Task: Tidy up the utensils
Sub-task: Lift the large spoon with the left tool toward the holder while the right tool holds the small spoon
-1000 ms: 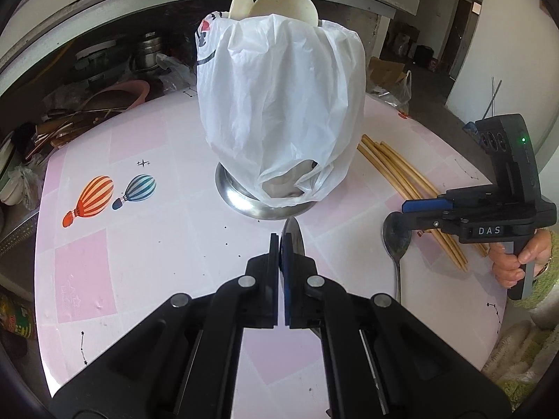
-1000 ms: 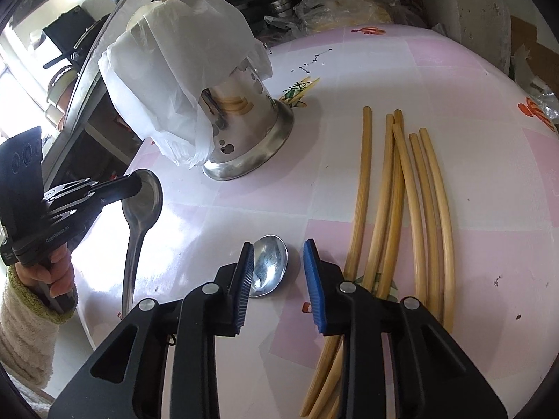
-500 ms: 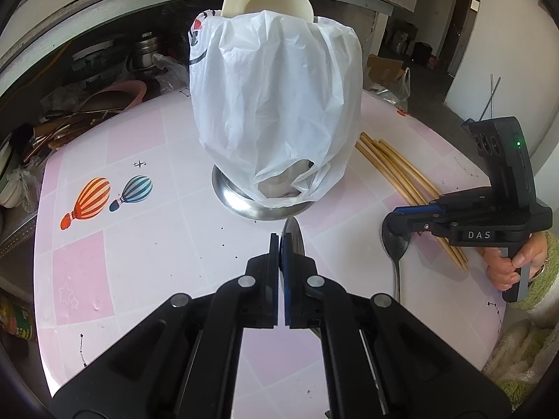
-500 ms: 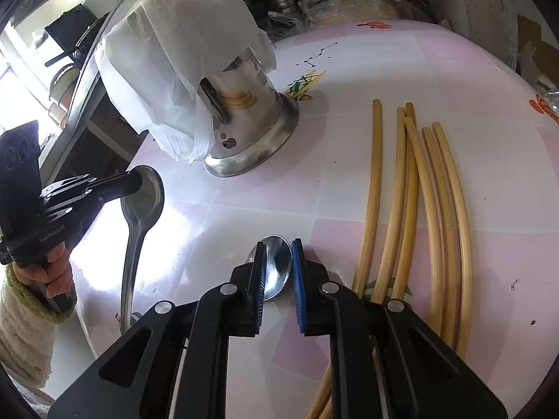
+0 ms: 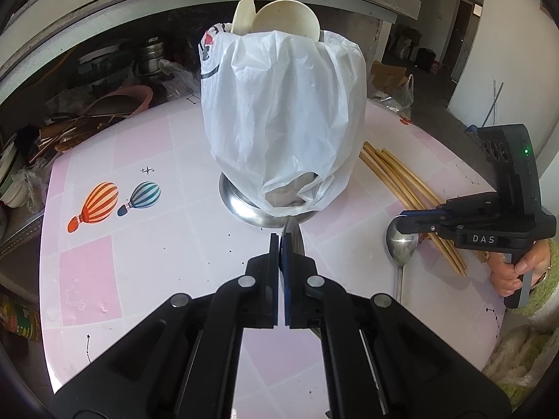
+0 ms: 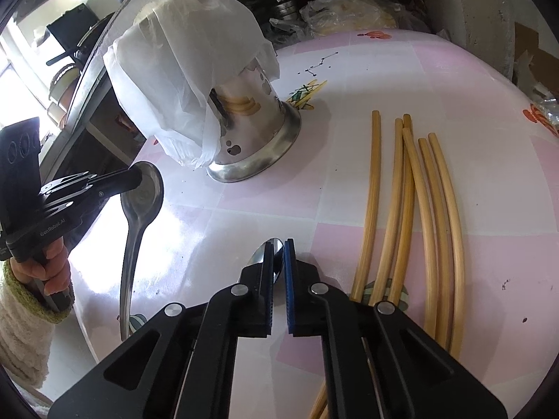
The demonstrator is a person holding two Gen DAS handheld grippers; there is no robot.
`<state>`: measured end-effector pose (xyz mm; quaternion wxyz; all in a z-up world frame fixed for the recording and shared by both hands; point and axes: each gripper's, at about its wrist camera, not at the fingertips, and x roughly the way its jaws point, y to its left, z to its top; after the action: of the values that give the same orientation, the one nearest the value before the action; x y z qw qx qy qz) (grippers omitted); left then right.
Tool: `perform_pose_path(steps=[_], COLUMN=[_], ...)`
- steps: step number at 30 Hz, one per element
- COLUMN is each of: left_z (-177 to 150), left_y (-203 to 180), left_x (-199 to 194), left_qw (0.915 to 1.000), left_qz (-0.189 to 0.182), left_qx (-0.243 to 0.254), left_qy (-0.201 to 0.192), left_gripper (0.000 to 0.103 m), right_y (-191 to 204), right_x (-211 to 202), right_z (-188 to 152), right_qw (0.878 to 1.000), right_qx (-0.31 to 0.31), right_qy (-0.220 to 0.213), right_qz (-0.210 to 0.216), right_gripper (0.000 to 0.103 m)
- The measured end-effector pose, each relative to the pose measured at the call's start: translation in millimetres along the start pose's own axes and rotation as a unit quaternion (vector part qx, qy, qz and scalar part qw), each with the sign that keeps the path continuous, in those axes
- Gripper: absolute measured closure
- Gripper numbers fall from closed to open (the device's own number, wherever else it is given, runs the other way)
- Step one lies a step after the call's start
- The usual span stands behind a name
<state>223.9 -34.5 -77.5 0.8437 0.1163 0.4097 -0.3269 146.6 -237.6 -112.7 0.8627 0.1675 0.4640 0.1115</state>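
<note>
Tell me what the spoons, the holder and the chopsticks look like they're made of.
Spoons: polished metal, probably stainless steel, with mirror-like glints on the bowls.
Holder: shiny perforated metal, likely steel too; it reflects the chopsticks. A thin crinkled white plastic bag drapes over it.
Chopsticks: matte tan, uniform; bamboo or wood by the look, though plastic can't be ruled out.
</note>
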Motion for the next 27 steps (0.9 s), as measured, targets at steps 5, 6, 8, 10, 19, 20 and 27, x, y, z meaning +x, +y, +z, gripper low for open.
perform_pose_path(steps=[5,6,8,10,19,20,27], left_z=[2.1,2.6,4.5,6.3,14.9,15.6,19.9], left_y=[0.0,0.0,1.4,1.1,-5.1,-6.2,-11.4], left_x=[-10.3,-12.5,-16.8,-22.3,-46.1,-48.4,-63.9], left_qw=[0.9999,0.9999,0.9998,0.9996,0.9982,0.9981,0.9968], left_qz=[0.006,0.008,0.01,0.012,0.024,0.025,0.031], left_qx=[-0.004,-0.004,-0.006,-0.007,-0.004,-0.003,-0.001], left_qy=[-0.01,-0.012,-0.017,-0.024,-0.054,-0.057,-0.073], left_gripper=[0.102,0.102,0.102,0.102,0.102,0.102,0.102], right_y=[4.9,5.9,8.3,10.8,18.5,19.4,25.9], right_x=[-14.7,-18.4,-25.3,-33.8,-63.2,-65.8,-85.2], right_z=[6.6,8.0,10.3,13.0,22.6,22.9,25.4], right_qw=[0.999,0.999,0.998,0.997,0.993,0.993,0.99], right_qx=[-0.014,-0.016,-0.021,-0.026,-0.04,-0.04,-0.046], right_qy=[-0.023,-0.029,-0.038,-0.05,-0.092,-0.095,-0.118], right_qz=[-0.022,-0.027,-0.034,-0.044,-0.065,-0.065,-0.06], right_gripper=[0.098,0.098,0.099,0.099,0.1,0.1,0.101])
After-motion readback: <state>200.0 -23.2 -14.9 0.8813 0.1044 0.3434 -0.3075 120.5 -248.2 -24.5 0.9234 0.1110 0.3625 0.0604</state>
